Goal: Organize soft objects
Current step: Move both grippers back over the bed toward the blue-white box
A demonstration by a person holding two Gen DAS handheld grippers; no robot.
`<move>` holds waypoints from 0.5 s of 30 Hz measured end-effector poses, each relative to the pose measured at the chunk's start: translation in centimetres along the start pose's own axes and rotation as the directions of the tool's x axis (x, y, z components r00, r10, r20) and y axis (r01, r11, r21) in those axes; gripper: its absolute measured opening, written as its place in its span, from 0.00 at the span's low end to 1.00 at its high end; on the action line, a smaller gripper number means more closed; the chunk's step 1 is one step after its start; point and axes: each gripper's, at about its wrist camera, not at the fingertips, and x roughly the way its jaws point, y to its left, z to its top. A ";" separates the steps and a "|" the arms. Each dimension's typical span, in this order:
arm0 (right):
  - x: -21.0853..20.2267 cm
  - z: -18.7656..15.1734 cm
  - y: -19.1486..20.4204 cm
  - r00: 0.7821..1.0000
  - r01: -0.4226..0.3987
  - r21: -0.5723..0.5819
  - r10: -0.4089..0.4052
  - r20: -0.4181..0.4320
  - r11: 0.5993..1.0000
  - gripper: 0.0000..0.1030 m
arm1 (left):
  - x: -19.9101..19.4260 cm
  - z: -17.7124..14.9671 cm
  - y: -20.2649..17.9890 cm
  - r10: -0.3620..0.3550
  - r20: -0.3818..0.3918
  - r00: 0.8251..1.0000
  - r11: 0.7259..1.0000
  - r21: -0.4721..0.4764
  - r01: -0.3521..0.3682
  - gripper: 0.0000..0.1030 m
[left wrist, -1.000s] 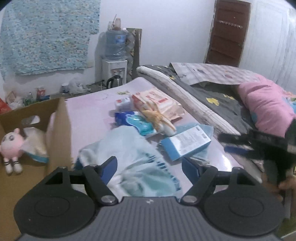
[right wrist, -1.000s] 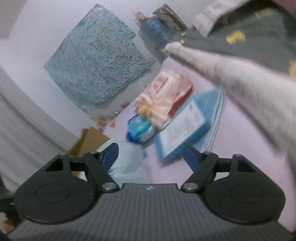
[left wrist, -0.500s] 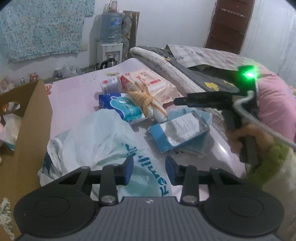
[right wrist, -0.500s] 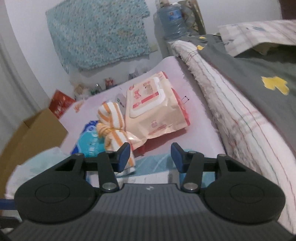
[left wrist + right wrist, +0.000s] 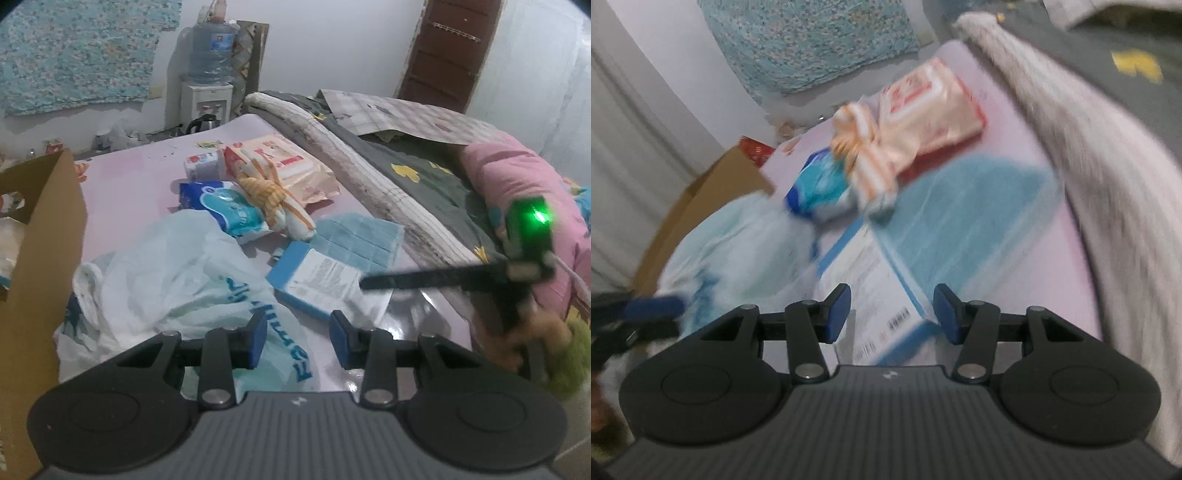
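Pink-topped table [image 5: 122,173] crowded with soft goods. Left gripper [image 5: 294,334] hangs low over the near edge of a crumpled pale plastic bag [image 5: 166,280], its blue pads narrowed to a modest gap; a fold of the bag with blue lettering lies under and between them, but whether the pads press on it I cannot tell. Jaws on this side have just been closing. Right gripper [image 5: 892,314] comes in over a blue and white box [image 5: 875,291], pads a little wider apart, with the box's barcode end below the gap; no pad seen touching it. These jaws also drew in, then eased slightly open. The right wrist view is blurred. In the left view the right gripper's long black finger [image 5: 432,278] reaches across the box [image 5: 317,280], a green light [image 5: 537,216] glowing on its body, a hand [image 5: 517,343] in a green sleeve on the handle. Beyond the box: a light blue cloth [image 5: 362,240] flat on the table, an orange-striped knotted towel [image 5: 277,199] leaning on a peach wipes pack [image 5: 291,166], a blue tissue pack [image 5: 225,206] beside the bag. Cardboard box [image 5: 44,236] stands at the left edge. Bedding and a pink pillow [image 5: 517,188] to the right.
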 end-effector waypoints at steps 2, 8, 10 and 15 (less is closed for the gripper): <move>-1.0 -1.6 -0.1 1.000 -0.024 0.038 0.024 0.002 0.999 0.49 | 0.3 -0.2 -0.3 -0.007 -0.008 1.000 1.000 0.003 0.007 0.37; -1.9 -1.3 -0.8 0.998 -0.006 0.127 -0.003 0.070 0.992 0.52 | 0.4 -0.8 -1.0 -0.023 -0.018 1.000 1.000 0.005 0.023 0.37; -1.2 -0.5 -0.2 0.997 0.024 0.093 -0.031 0.071 0.995 0.55 | 0.2 -0.9 -0.9 -0.022 -0.016 1.000 1.000 0.003 0.022 0.37; 1.4 -0.7 4.4 0.990 0.137 -0.215 -0.130 0.045 0.967 0.76 | -0.6 -1.3 0.3 0.002 -0.011 1.000 1.000 -0.027 -0.002 0.38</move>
